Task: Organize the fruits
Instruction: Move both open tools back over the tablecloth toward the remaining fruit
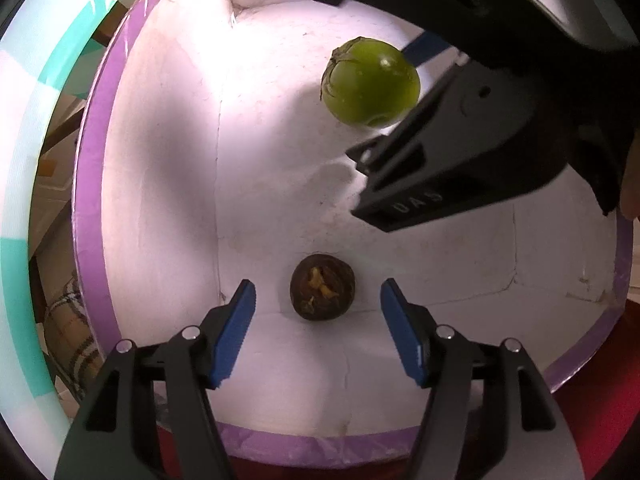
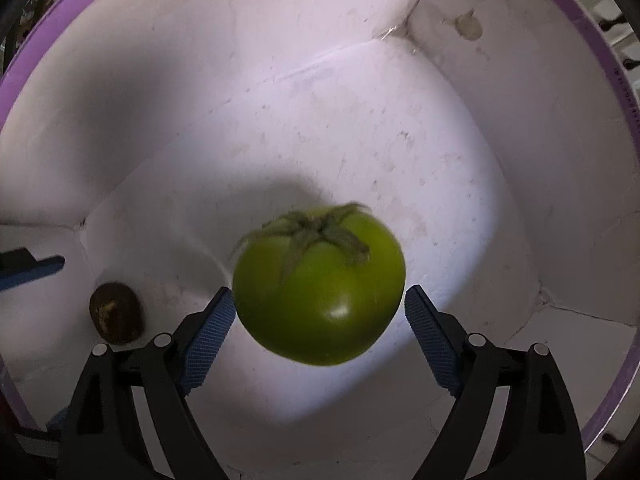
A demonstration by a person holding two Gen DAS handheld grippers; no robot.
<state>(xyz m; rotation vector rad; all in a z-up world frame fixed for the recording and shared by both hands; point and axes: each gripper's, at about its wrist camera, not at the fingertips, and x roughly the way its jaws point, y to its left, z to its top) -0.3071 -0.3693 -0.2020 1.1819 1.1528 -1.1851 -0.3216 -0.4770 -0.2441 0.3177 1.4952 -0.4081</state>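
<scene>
White box [image 2: 280,100] floor scuffed, purple-edged rim [image 1: 90,184].

Each gripper was built of black linked arms, pinned with round silver rivets. The fingers [image 1: 236,332] were faced with ridged blue pads [image 2: 210,344]. White letters were printed on one black finger [image 1: 416,204].

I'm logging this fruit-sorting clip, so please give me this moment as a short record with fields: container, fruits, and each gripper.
container: white box with purple rim
green fruit: green tomato with stalk, between the right gripper's pads, gap visible on one side
brown fruit: small dark fruit on the box floor
left gripper: open, astride the dark fruit, not touching
right gripper: open, tomato not clamped
</scene>
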